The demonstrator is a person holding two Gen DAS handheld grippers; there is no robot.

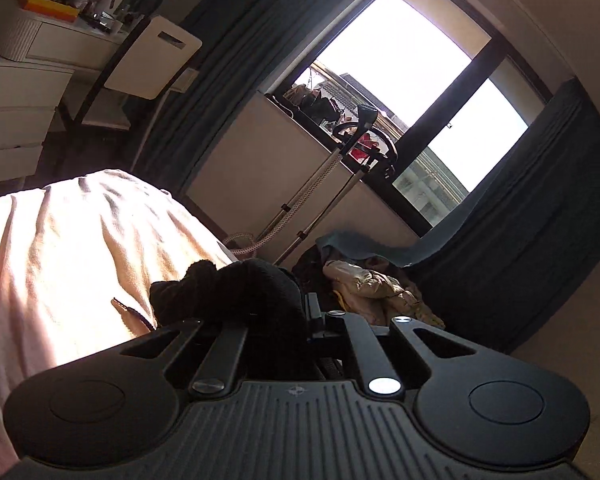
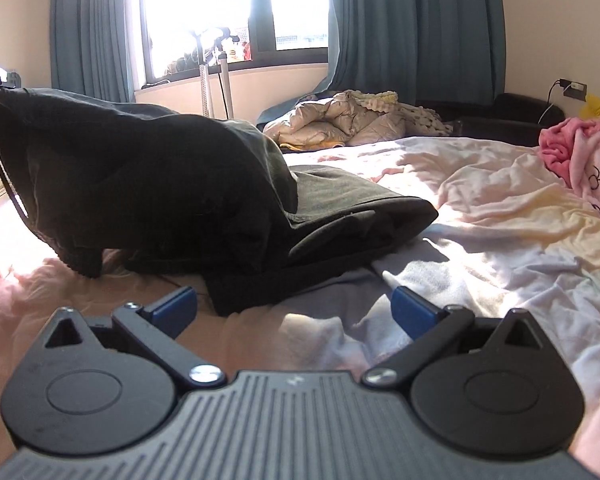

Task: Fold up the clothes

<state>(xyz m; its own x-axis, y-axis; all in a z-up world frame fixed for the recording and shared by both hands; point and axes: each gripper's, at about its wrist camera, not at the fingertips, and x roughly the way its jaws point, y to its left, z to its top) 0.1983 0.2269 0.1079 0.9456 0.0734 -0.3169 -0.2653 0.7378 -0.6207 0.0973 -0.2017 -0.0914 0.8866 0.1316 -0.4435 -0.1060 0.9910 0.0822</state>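
Black garment (image 2: 160, 184) pinched in left jaws, ahead of open right jaws

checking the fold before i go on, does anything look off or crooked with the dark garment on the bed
The dark garment is not lying flat: its left end is lifted off the bed sheet by the left gripper, which is shut on it, so it humps unevenly. The right gripper is open, holding nothing.

Your right gripper (image 2: 294, 306) is black, with blue finger pads (image 2: 410, 308), silver pivot screws and a ribbed grey base; your left gripper (image 1: 276, 312) matches, with round black side discs.
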